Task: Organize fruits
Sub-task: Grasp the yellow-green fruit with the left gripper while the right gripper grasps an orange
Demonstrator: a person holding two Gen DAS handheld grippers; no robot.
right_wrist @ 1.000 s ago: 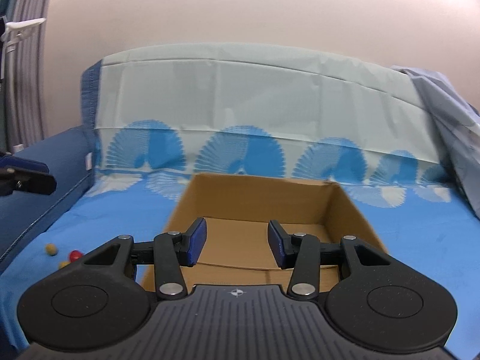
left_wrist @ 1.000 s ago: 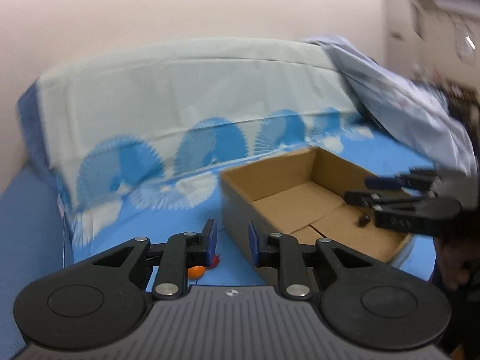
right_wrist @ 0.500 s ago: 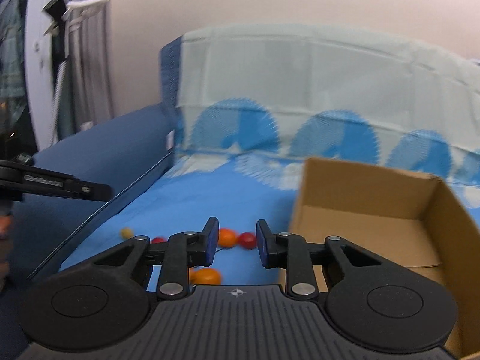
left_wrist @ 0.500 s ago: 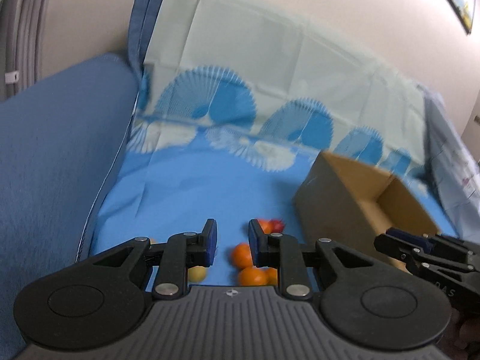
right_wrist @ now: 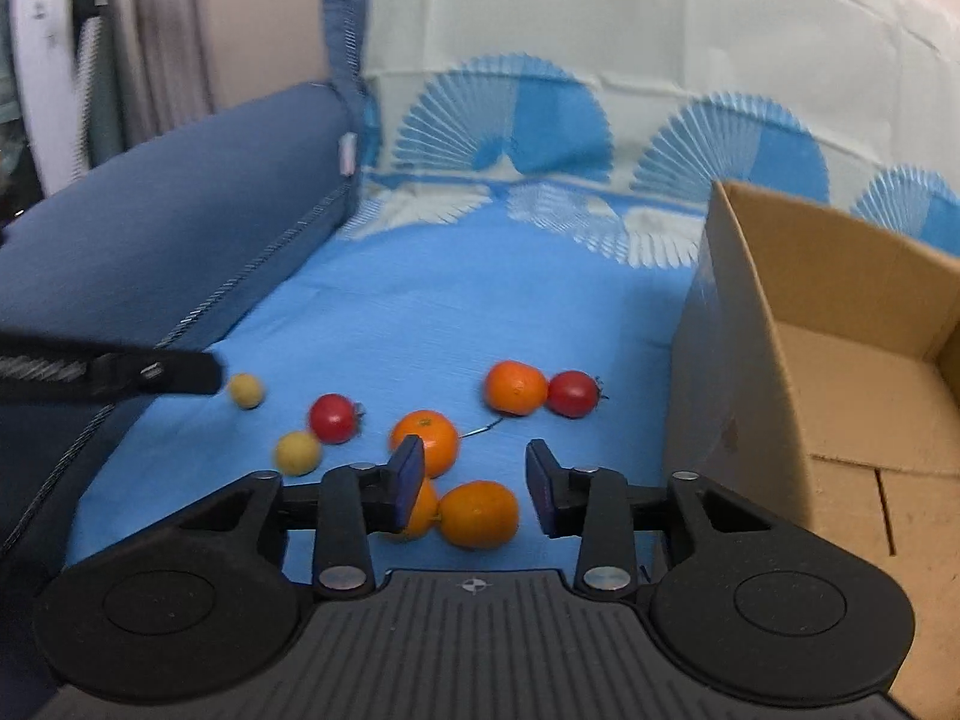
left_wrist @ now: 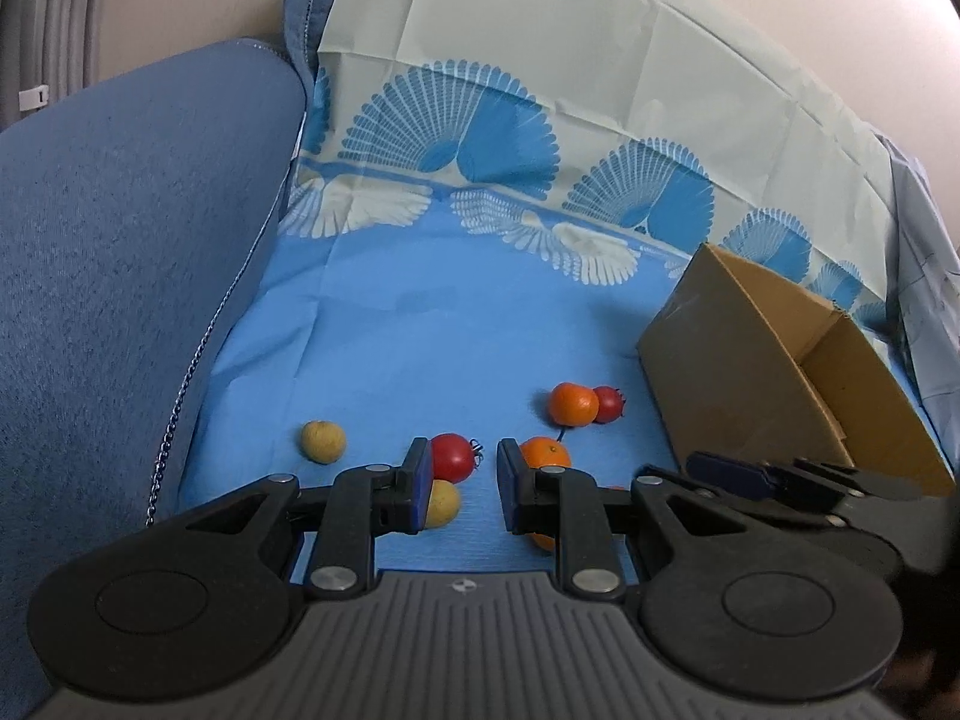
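Note:
Several fruits lie on the blue sheet (left_wrist: pixel 420 324) to the left of an open cardboard box (right_wrist: pixel 750 330). Among them are oranges (right_wrist: pixel 516 387), red tomatoes (right_wrist: pixel 331 417) and small yellow fruits (right_wrist: pixel 297 452). My right gripper (right_wrist: pixel 474 468) hovers over the near oranges with its jaws opening. One orange (right_wrist: pixel 480 515) shows below the gap, and the pads do not touch it. My left gripper (left_wrist: pixel 462 468) is shut with nothing in it, just above a tomato (left_wrist: pixel 451 457), a yellow fruit (left_wrist: pixel 443 503) and an orange (left_wrist: pixel 543 453). In the left wrist view the right gripper (left_wrist: pixel 738 471) shows beside the box (left_wrist: pixel 720 372).
A dark blue sofa arm (left_wrist: pixel 120 252) borders the sheet on the left. The sheet climbs the backrest (left_wrist: pixel 600 90) behind. The box's inside looks bare. In the right wrist view the left gripper (right_wrist: pixel 180 372) reaches in from the left near a yellow fruit (right_wrist: pixel 246 390).
Both views swung left from the box to the fruits, and both grippers came down closer to them. The right jaws narrowed, then widened again. The left jaws kept their gap.

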